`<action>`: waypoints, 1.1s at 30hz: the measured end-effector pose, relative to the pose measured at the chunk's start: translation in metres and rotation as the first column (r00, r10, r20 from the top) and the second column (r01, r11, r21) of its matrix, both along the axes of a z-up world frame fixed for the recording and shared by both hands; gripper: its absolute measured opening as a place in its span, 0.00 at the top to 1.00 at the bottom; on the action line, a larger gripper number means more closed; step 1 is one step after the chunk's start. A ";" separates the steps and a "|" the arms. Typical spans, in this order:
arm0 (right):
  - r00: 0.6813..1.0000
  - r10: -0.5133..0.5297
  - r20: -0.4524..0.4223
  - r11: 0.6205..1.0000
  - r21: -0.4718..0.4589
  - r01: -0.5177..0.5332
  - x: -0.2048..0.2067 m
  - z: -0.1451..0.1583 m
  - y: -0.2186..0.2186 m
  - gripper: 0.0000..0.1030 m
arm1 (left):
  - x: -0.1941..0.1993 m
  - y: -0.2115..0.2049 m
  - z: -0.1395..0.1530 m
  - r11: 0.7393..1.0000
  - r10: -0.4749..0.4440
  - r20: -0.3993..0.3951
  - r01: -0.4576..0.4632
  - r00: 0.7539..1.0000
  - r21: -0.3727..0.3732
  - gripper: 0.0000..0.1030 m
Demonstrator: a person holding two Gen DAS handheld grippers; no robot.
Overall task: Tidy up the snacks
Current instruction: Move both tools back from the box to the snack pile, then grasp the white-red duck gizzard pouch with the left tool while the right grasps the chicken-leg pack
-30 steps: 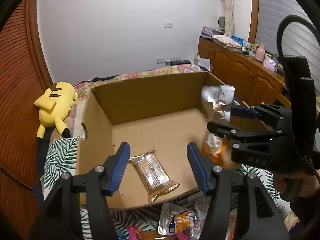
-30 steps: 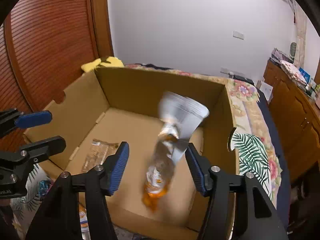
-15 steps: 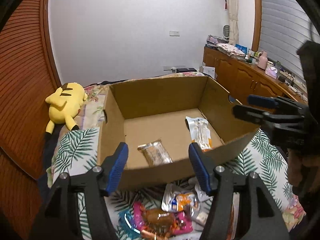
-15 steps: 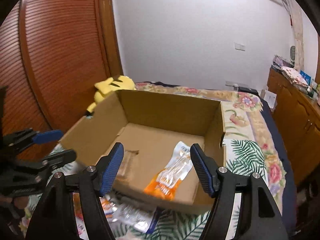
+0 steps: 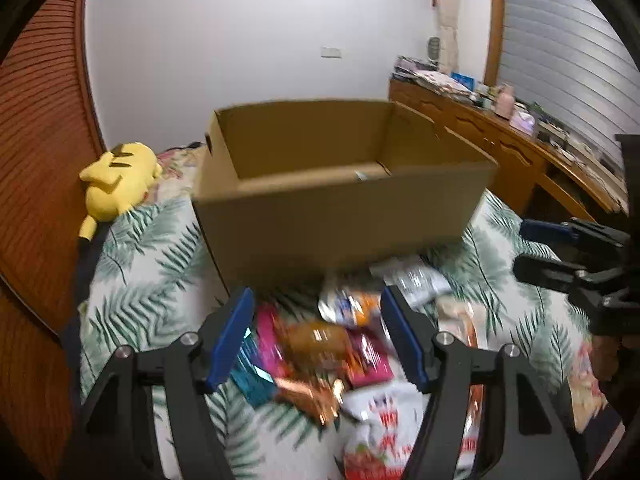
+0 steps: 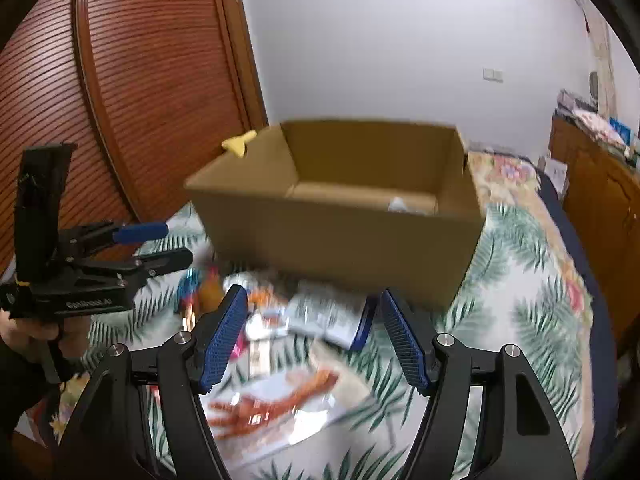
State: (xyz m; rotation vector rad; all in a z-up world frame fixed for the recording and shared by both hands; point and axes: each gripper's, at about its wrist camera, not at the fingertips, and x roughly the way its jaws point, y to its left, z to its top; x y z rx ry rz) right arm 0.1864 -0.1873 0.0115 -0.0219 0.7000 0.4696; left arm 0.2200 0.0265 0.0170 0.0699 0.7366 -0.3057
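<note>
**Bedspread strewn with snacks, box waiting behind**

Leaf-printed bedspread (image 5: 152,280) fills the lower half of both views, and a blurred heap of snack packets (image 5: 332,344) lies on it in the foreground. In the left wrist view, the left gripper (image 5: 316,336) hangs over that heap at lower centre; its blue pads (image 5: 230,336) stand apart and are widening, with nothing pressed between them, only the pink, orange and teal wrappers lying below. A white packet with red print (image 5: 384,420) sits at the bottom edge.

In the right wrist view, the right gripper (image 6: 308,332) is at lower centre with its jaws spread and empty, above a silver-and-blue packet (image 6: 332,316) and, nearer the bottom, a clear packet with an orange-red picture (image 6: 276,400). At the left edge of that view a hand (image 6: 36,332) grips the other tool's handle.

Just beyond the heap stands the open cardboard box (image 5: 340,216), mid-frame in both views, its near wall hiding most of the floor; a pale packet tip (image 6: 398,204) peeks over the rim at the right.

Farther back, a yellow plush toy (image 5: 116,180) lies at the left beside the box. A slatted wooden door (image 6: 120,100) takes the upper left, a wooden dresser (image 5: 500,144) with clutter runs along the right, and a white wall (image 5: 260,32) closes the room.
</note>
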 end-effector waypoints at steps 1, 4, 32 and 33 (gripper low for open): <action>1.000 -0.003 -0.010 1.000 -0.002 0.002 -0.003 -0.007 0.001 0.31 | -0.006 0.000 -0.005 1.000 -0.006 -0.006 0.006 1.000 -0.002 0.35; 0.999 -0.011 -0.035 1.000 -0.009 0.011 -0.013 -0.025 0.004 0.31 | -0.019 -0.001 -0.019 1.000 -0.015 -0.026 0.015 1.000 -0.010 0.35; 0.985 -0.108 -0.138 0.983 -0.165 0.085 -0.016 -0.076 0.034 0.23 | -0.064 -0.006 -0.068 0.999 0.005 -0.111 -0.010 0.994 -0.051 0.35; 0.985 -0.102 -0.136 0.980 -0.183 0.076 -0.017 -0.076 0.034 0.22 | -0.064 -0.007 -0.068 0.999 0.003 -0.112 -0.008 0.994 -0.050 0.35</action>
